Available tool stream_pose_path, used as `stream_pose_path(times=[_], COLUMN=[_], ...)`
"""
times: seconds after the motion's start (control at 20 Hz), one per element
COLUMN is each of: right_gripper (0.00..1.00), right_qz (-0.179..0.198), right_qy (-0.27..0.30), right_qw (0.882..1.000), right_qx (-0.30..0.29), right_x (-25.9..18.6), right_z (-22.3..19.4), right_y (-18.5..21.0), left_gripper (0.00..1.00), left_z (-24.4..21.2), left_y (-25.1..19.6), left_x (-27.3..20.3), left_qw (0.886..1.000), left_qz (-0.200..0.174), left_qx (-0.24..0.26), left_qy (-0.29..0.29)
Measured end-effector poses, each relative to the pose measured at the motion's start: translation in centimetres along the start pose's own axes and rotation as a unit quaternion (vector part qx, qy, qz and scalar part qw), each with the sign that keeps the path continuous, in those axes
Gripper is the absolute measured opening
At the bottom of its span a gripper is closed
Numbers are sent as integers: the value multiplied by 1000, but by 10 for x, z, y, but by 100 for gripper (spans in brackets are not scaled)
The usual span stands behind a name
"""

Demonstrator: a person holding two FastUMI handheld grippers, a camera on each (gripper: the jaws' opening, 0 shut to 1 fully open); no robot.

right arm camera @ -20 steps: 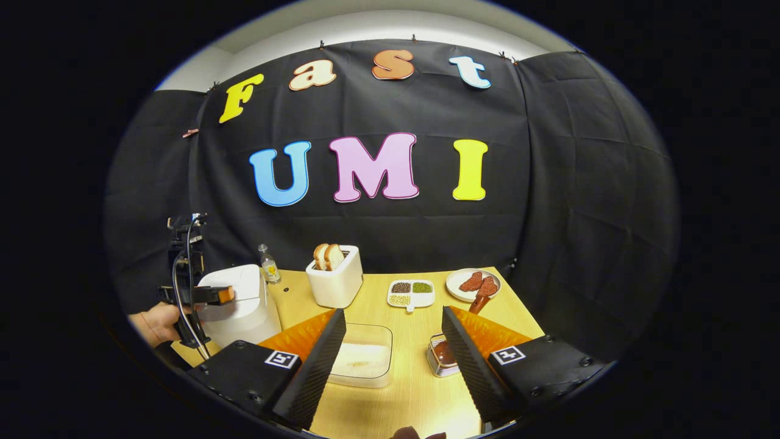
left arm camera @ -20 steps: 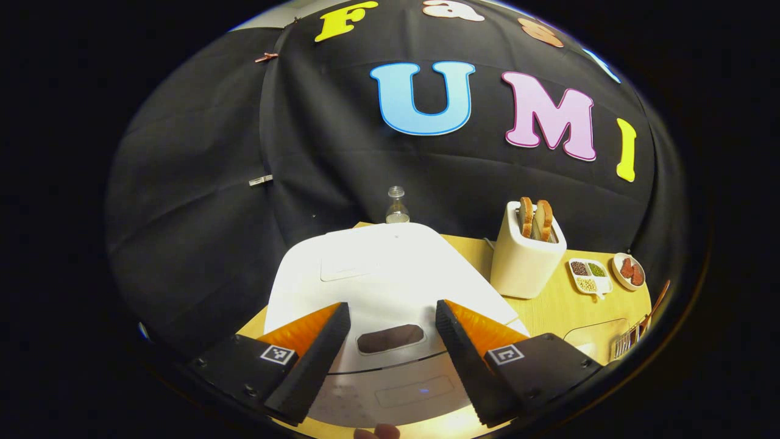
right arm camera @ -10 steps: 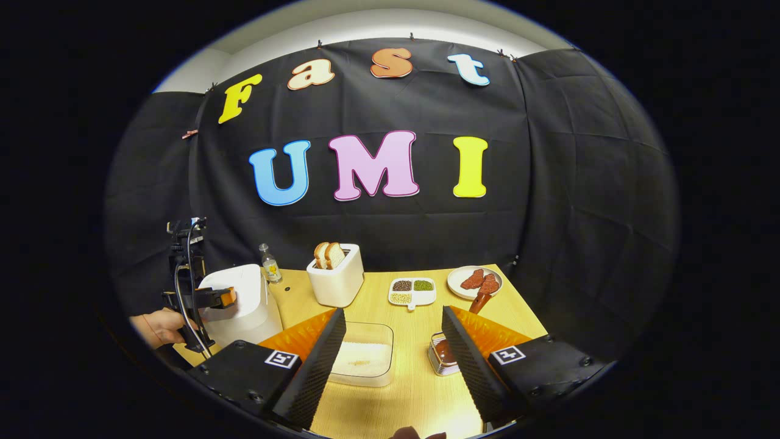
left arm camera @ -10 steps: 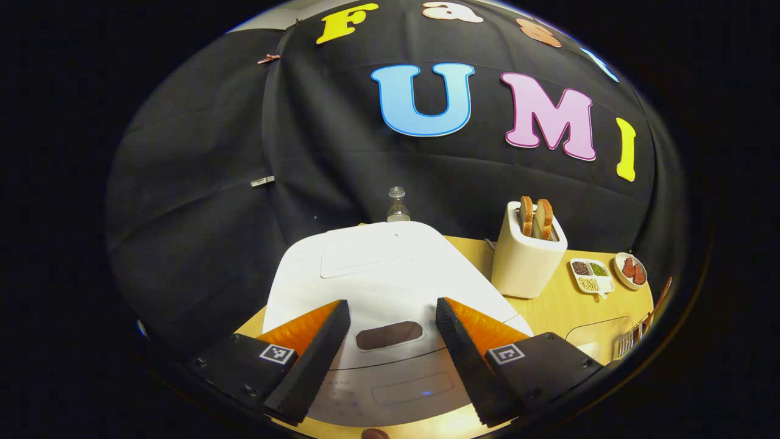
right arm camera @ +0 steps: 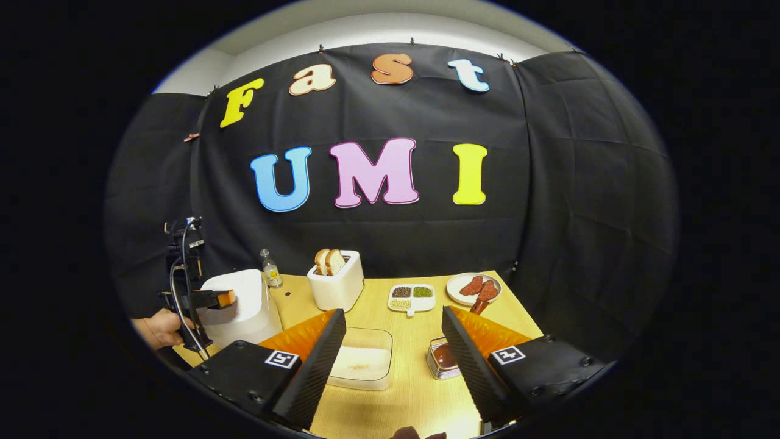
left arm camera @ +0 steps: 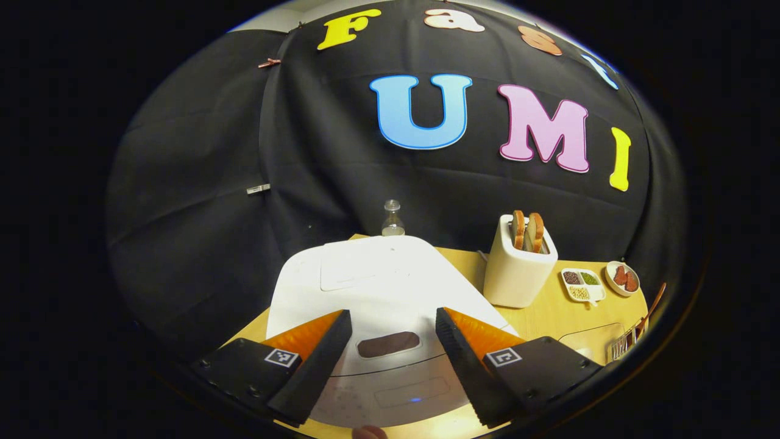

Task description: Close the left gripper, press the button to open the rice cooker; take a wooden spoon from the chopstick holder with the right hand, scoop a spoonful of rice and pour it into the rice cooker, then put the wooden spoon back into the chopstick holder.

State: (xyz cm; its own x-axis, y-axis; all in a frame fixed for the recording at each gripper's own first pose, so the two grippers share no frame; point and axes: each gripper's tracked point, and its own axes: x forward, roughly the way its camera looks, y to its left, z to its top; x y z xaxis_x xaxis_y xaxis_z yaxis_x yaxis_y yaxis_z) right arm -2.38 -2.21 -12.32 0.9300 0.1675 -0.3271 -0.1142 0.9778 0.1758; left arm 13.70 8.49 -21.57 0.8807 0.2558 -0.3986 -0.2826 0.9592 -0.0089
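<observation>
At the bench's 9 o'clock edge sat the rigid white plastic rice cooker, lid down. Left tongs gaped above its dark oval button; press there squarely. Right tongs gaped, empty.

On the table, one white rice cooker, one small bottle, one toaster with two bread slices, and one clear box of rice. Toward two o'clock from that box, one divided dish with three fillings, one plate with two reddish pieces, one chopstick holder and one wooden spoon. Two grippers: left gripper, right gripper.
</observation>
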Motion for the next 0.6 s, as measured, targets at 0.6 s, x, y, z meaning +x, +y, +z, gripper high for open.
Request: stream_pose_path(times=[0.6], right_gripper=[99], right_qz=[1], right_qy=[-33], right_qw=[999], right_qx=[-10], right_x=[9], right_z=[28], right_y=[7], left_gripper=[96], left_z=[87], left_y=[-38], left_x=[-89], left_qw=[985], left_qz=[-102], left_qx=[24], left_qy=[-136])
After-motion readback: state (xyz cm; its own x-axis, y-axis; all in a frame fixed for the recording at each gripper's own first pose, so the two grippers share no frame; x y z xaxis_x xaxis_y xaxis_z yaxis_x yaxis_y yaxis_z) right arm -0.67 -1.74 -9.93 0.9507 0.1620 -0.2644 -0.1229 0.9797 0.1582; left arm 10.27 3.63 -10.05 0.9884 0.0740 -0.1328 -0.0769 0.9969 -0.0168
